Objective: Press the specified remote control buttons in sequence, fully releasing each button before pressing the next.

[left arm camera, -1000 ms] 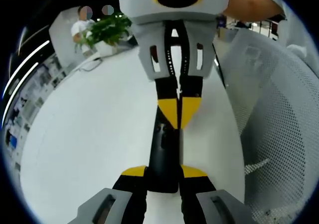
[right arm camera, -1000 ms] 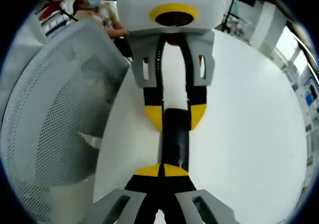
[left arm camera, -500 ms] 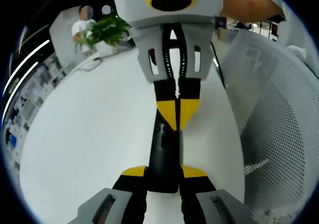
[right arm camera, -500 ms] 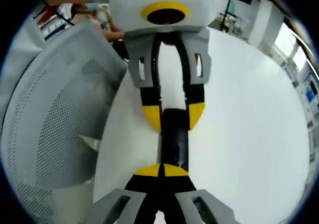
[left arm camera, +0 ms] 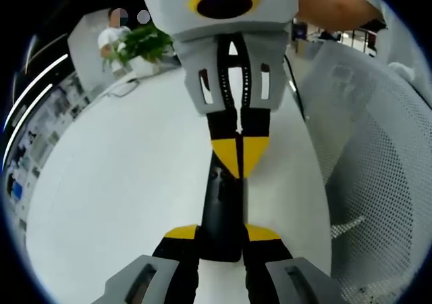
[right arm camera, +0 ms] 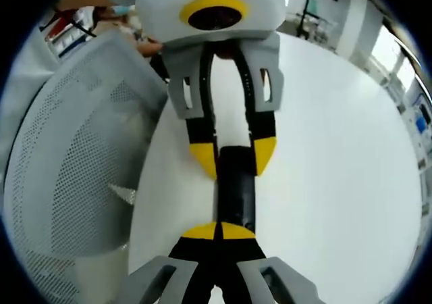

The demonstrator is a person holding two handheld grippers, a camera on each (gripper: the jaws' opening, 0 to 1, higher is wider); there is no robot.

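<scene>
Spreading across both views is a round white table (left arm camera: 121, 196), with a grey mesh chair back (right arm camera: 74, 175) standing close at its edge and a potted green plant (left arm camera: 143, 44) far across the room beyond it. On the table lies the slim black remote control (left arm camera: 223, 213), lengthwise between the two tools. In the left gripper view, the left gripper (left arm camera: 223, 236) has its yellow-tipped jaws clamped on the near end of the remote, one against each long side, steadying it flat on the table. In that same view the right gripper (left arm camera: 236, 157) comes in from the top with its jaws brought together into a single yellow point, and that point sits over the upper part of the remote's face, at or just above the buttons. From the right gripper view, the joined tips of the right gripper lie on the near end of the remote, and the other gripper's jaws straddle its far end. Whether the tip is bearing on a button or merely hovering over it I cannot tell, and no screen or lamp is visible to report a result. My judgement is that the pressing sequence is under way, with how many presses are finished, and how many remain, not readable from here.
</scene>
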